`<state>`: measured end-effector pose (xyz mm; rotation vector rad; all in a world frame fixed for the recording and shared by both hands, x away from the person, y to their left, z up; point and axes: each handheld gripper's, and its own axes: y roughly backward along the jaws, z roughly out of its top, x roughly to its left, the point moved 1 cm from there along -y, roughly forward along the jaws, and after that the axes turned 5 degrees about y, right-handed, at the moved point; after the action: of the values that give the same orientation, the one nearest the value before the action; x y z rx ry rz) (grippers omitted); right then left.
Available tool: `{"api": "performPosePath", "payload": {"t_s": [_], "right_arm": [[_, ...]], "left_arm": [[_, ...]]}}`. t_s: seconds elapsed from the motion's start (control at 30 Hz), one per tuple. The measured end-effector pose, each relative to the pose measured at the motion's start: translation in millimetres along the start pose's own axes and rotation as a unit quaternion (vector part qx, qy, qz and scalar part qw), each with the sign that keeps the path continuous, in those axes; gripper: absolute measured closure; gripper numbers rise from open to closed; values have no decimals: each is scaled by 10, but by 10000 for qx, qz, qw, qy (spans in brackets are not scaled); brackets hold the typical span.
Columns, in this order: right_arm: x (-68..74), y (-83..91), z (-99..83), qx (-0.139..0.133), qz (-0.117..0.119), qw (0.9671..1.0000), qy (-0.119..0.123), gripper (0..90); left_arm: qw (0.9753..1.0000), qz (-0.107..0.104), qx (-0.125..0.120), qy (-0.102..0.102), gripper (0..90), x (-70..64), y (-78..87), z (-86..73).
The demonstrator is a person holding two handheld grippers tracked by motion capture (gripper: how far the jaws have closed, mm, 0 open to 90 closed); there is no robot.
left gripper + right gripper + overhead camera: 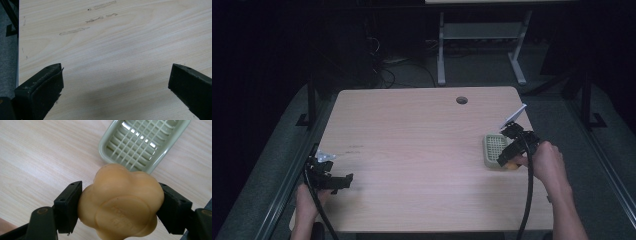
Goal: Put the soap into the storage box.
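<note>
Dim room (grey floor [472,67]), wooden table [412,145]

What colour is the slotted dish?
Pale green dish; clearest in the right gripper view.

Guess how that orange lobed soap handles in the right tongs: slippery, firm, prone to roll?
The soap looks firm: no denting where the right tongs clamp it. Its smooth rounded lobes could slip or twist. Set down, it would probably wobble rather than roll far.

Black fingers [67,207] (screwed pads), black cables [528,195]
</note>
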<state>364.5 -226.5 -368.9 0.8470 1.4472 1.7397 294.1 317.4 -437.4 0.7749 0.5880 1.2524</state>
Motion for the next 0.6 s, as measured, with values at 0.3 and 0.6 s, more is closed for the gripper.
{"api": "performPosePath", "payload": {"t_s": [0.3,0.6], "right_arm": [[-14,29,136,5,-7,10000,-19,270],[-101,58,234,45,-76,10000,2,270]], "left_arm": [[10000,-8,-12,1,0,5,-4,3],[10000,-19,23,-21,0,6,-14,8]]}}
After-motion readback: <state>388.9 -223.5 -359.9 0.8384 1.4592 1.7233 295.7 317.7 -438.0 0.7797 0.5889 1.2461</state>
